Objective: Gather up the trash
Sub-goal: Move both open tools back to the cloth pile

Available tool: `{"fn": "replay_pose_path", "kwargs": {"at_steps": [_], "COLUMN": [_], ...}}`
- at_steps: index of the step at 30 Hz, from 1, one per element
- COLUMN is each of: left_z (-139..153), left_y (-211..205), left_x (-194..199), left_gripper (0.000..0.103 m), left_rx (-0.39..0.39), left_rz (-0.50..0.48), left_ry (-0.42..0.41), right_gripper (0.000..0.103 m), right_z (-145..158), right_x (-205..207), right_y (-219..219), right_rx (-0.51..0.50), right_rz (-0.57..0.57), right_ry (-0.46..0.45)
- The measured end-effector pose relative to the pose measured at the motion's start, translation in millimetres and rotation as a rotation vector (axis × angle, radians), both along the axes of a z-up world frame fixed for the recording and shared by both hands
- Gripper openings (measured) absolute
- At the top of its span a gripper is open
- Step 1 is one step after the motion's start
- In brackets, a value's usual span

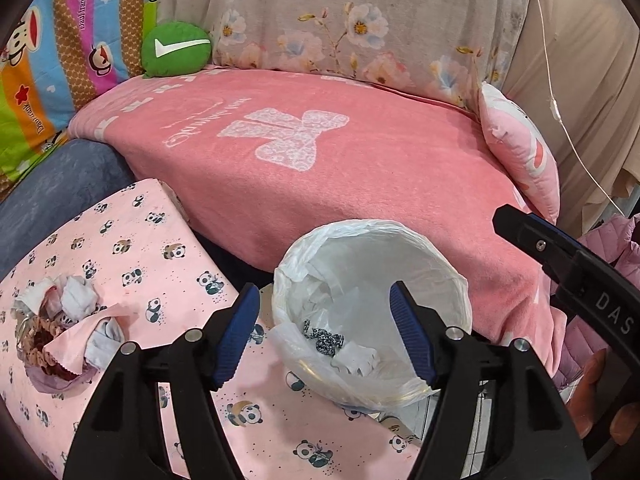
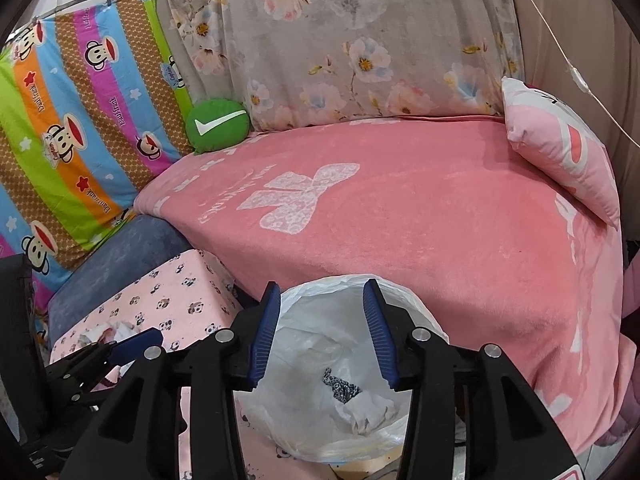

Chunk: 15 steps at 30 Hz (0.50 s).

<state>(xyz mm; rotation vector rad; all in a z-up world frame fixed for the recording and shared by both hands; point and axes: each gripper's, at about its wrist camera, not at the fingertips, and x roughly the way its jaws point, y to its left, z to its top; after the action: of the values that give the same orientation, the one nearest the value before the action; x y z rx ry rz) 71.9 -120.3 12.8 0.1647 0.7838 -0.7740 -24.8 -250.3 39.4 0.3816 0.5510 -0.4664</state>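
Bin (image 1: 424, 248): white, lined with a clear plastic bag, standing directly ahead of and below both grippers, at the foot of the pink bed (image 1: 360, 168). Contents: one dark patterned scrap (image 1: 326, 340) and one crumpled white tissue (image 1: 358, 360) at the bottom, touching each other; both count as collected. Left gripper (image 1: 324, 332): jaws standing wide apart, nothing between them but the view down into the bin; empty. Right gripper (image 2: 320, 334): jaws parted to a moderate gap over the bin mouth, likewise empty. Judged stage: a drop into the bin looks just finished, with both tools free for another pick. Outstanding: a heap of trash (image 1: 68, 320) to the left of the left gripper, on the panda-print tabletop (image 1: 160, 240), made up of crumpled white tissues, a pink sheet and a brown ruffled piece on a purplish wrapper, all touching in one pile; none of it is in the bin yet. Judged progress: roughly a small share done, the larger share still lying on the tabletop. Surroundings: green cushion (image 1: 176, 50) at the far left of the bed, pink pillow (image 1: 520, 148) at its right end; no loose trash visible on the bed.
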Motion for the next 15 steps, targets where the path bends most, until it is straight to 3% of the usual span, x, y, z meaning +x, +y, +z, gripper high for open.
{"fn": "replay_pose_path", "kwargs": {"at_steps": [15], "left_z": [-1], "left_y": [50], "left_x": [8], "left_gripper": [0.064], "left_rx": [-0.014], "left_rz": [0.107], "left_ry": [0.008], "right_gripper": [0.048], "right_z": [0], "right_x": [10], "right_y": [46], "right_rx": [-0.002], "right_rz": [0.089], "right_ry": [0.020]}}
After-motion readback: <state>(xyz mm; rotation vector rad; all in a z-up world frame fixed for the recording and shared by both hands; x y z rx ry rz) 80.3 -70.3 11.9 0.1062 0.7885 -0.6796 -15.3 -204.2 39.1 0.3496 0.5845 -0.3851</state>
